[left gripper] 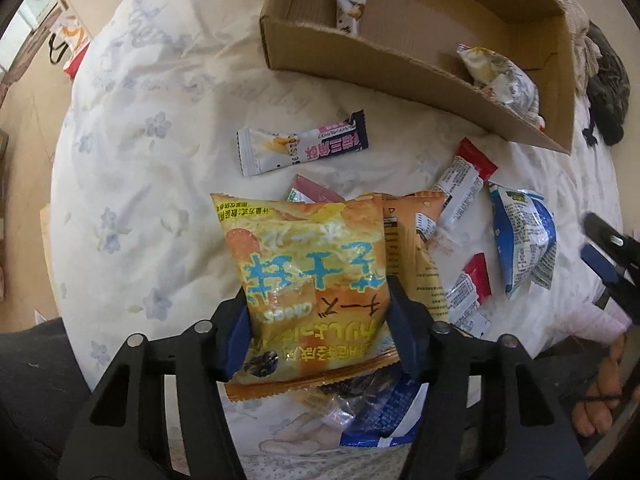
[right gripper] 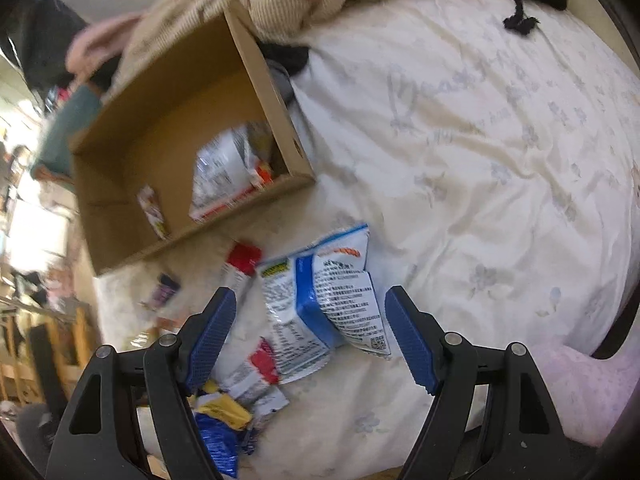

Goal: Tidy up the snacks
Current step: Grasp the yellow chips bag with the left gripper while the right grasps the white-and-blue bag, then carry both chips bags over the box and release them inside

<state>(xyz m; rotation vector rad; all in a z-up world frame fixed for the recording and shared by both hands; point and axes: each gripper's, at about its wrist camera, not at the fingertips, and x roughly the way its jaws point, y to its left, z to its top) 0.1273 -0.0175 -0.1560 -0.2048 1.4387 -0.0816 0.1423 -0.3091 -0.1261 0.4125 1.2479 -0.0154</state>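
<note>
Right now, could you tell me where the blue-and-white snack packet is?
In the right wrist view, the blue-and-white snack packet lies on the bedspread between the open right tongs, just below the cardboard box.

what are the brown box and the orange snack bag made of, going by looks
Brown box: corrugated cardboard, matte, judging by the raw tan walls and faint ribbing inside. Orange snack bag: probably thin plastic film, glossy, since it crinkles and shows bright glare patches.
</note>
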